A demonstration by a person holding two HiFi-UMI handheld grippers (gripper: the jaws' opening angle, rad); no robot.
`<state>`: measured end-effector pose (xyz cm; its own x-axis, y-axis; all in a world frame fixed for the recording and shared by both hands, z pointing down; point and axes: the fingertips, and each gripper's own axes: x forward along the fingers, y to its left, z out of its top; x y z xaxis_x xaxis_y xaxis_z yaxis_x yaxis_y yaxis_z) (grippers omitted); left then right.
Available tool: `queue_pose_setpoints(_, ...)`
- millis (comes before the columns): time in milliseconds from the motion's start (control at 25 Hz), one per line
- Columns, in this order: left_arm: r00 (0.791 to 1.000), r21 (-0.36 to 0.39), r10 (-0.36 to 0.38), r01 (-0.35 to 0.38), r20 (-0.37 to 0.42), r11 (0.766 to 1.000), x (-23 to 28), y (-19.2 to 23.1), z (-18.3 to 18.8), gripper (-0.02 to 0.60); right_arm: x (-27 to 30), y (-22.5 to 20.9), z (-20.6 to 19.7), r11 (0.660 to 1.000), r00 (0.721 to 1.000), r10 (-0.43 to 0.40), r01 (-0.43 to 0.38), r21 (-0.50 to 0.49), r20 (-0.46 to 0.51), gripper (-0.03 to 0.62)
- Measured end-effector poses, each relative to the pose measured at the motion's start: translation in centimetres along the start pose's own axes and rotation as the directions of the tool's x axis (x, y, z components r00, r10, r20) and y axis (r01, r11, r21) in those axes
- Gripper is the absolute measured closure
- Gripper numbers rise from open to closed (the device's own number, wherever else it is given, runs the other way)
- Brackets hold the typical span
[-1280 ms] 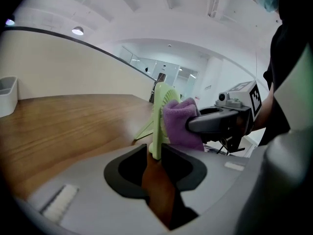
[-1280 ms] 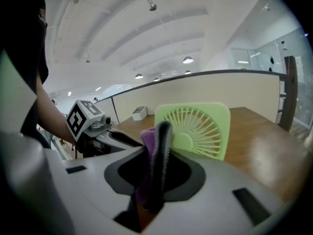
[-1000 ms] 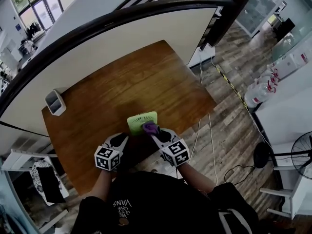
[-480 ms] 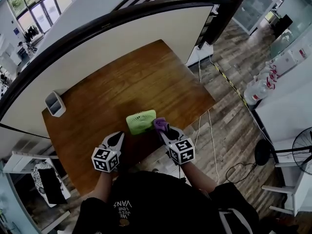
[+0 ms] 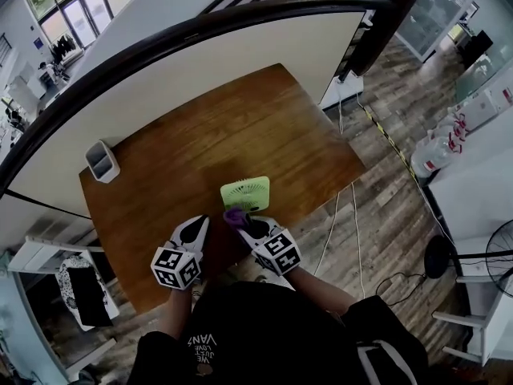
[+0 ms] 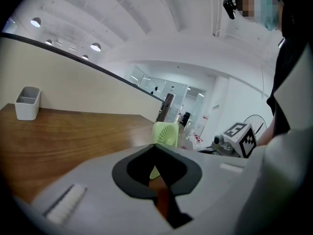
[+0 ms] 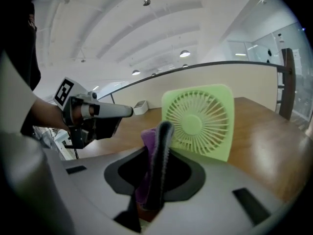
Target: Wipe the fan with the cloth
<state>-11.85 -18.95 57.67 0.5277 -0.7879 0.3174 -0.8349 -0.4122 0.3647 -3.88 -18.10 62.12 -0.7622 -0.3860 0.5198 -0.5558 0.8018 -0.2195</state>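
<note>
A small light-green square fan (image 5: 245, 193) stands upright on the wooden table (image 5: 176, 151), near its front edge. In the right gripper view its grille (image 7: 198, 121) faces me, just beyond the jaws. My right gripper (image 5: 238, 218) is shut on a purple cloth (image 5: 233, 214), which bunches between the jaws (image 7: 148, 143), just short of the fan's near left corner. My left gripper (image 5: 195, 229) hovers to the fan's left, jaws shut with nothing in them. Past its closed tips the fan (image 6: 165, 133) shows edge-on. The left gripper (image 7: 128, 111) also appears in the right gripper view.
A small white holder (image 5: 103, 160) stands at the table's far left corner, by the cream partition (image 5: 200, 62). White cables (image 5: 353, 215) trail on the wooden floor right of the table. A standing fan (image 5: 493, 255) is at the far right.
The right gripper swung the cloth from the fan's right side across to its near left corner. The left gripper's jaws closed and it lifted slightly.
</note>
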Motion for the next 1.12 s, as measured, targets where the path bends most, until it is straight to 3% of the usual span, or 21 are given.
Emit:
queue_pose_setpoints(120,1.000,-0.005,0.016,-0.016,0.006,1.000,-1.2,0.0,0.2,0.569,1.9,1.0,-0.3,0.999,0.999,0.030,-0.032,-0.032,-0.045,0.502)
queue_pose_setpoints(400,0.999,-0.015,0.051,-0.051,-0.004,0.999,-2.8,1.0,-0.1,0.569,2.7,-0.5,-1.0,0.999,0.996,-0.021,0.019,-0.032,-0.086,0.502)
queue_pose_setpoints(720,1.000,-0.009,0.012,-0.012,-0.007,1.000,-1.2,0.2,0.2,0.569,-0.9,-4.4,-2.4,0.990,0.988,-0.133,0.137,0.045,-0.081,0.502)
queue_pose_setpoints(1120,1.000,-0.006,-0.008,0.008,-0.018,1.000,-0.5,-0.7,-0.2,0.569,-5.3,-9.7,-4.4,0.943,0.953,-0.292,0.302,0.140,-0.084,0.502)
